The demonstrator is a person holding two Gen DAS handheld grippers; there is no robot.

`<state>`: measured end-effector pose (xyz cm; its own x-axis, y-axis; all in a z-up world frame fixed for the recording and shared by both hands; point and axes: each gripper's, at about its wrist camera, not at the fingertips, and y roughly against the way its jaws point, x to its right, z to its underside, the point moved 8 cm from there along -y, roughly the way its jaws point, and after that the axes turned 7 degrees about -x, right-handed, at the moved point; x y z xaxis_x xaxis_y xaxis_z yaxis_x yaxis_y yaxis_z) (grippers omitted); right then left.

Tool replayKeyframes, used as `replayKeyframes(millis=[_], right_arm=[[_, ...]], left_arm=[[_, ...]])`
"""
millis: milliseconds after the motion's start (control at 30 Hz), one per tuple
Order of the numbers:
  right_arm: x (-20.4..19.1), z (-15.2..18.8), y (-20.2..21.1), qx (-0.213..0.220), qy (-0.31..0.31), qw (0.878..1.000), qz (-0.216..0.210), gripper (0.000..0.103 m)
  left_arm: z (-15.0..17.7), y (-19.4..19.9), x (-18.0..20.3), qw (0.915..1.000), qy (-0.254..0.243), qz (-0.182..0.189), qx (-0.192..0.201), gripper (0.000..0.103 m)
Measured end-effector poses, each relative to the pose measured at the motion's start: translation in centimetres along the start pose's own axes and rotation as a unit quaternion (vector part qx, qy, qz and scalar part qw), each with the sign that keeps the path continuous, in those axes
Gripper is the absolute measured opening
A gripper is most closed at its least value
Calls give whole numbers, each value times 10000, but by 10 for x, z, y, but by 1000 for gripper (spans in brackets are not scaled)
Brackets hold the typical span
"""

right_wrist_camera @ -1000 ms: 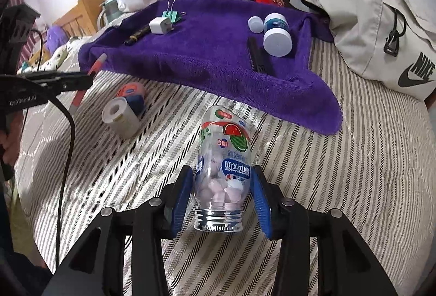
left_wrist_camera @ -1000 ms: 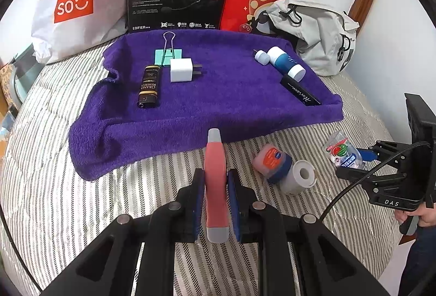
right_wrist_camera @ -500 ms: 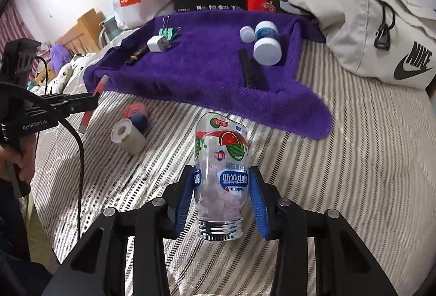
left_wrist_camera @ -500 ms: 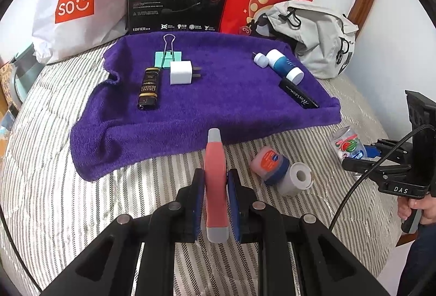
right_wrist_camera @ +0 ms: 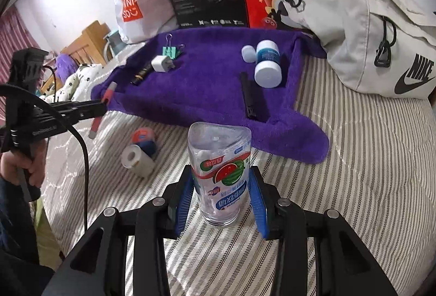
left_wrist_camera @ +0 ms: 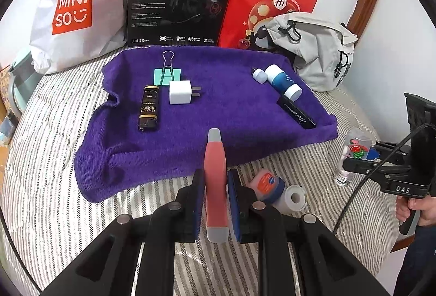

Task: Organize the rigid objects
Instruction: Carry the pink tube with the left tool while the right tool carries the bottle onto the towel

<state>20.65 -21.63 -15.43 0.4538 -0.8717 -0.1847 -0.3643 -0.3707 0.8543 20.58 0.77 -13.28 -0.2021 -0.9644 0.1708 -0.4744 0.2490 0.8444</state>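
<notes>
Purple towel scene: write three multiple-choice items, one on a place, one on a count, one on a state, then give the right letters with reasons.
1. Where does the white tape roll lie?
A. on the purple towel
B. on the striped bedcover, beside the orange-and-blue jar
C. inside the grey bag

2. How many objects lie on the purple towel?
A. three
B. nine
C. six

3. What state is the left gripper in?
A. open, holding nothing
B. shut on the red pen-like tool
C. shut on the charger plug

Answers:
1 B, the roll sits on the stripes in front of the towel's edge.
2 C, binder clip, charger plug, lighter, small white bottle, blue-and-white bottle, black stick.
3 B, both pads press the tool's sides.
</notes>
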Motion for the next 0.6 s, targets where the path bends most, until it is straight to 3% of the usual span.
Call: replayKeyframes(millis=[267,600], right_arm=[[-12,-28,16,201,149,9996,-113,40],[-21,-95,10,356,327,9985,-267,40]], left_arm=[[-12,2,-5,9999,59,56,68,17],[-45,-13,-21,10000,48,18,28,17]])
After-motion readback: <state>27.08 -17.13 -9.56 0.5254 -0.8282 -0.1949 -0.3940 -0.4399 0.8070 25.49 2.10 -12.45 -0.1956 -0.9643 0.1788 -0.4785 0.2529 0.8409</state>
